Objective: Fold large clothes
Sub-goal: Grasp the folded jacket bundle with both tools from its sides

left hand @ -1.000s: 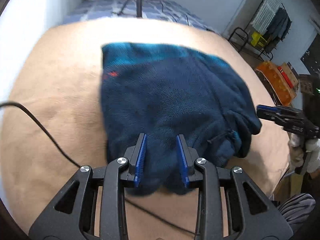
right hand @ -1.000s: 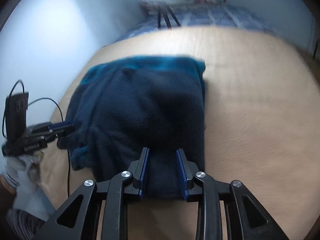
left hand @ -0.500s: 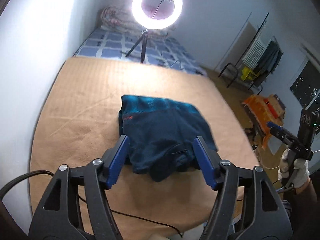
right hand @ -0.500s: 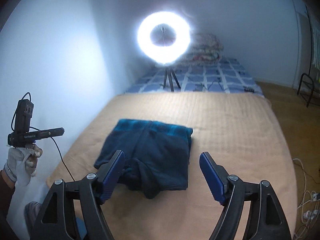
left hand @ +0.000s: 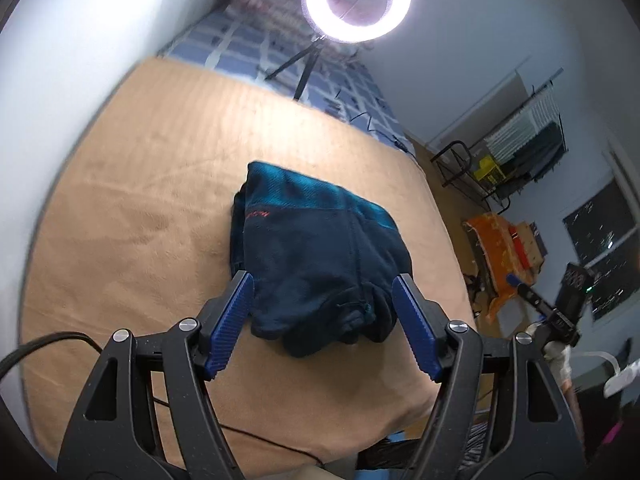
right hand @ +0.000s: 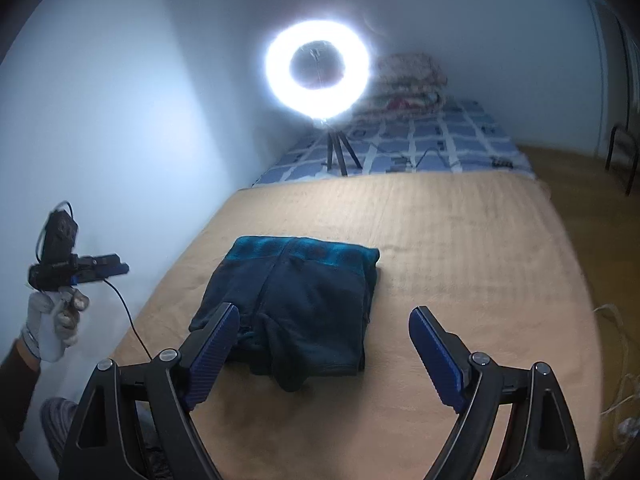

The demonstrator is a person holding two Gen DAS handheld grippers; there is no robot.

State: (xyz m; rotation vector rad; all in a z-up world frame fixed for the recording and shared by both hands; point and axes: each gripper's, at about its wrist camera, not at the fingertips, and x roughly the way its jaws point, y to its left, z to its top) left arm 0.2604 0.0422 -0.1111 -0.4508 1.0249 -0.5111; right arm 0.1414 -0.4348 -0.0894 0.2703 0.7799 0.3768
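Both grippers had let go and pulled up: the left gripper [left hand: 322, 324] and right gripper [right hand: 324, 354] were opening wide, empty. The folded garment [right hand: 296, 308] lay on the bed [right hand: 460, 264], apparently finished.

- Folded dark-blue garment [left hand: 320, 256] — small red-orange lettering near its left edge, too small and blurred to read.
- Device on the right tongs [left hand: 576, 284] — pale digit-like marks, unreadable.
- No other text legible.

A glaring ring light [right hand: 317, 76] washes the dim, fisheye-warped, edge-blurred views.
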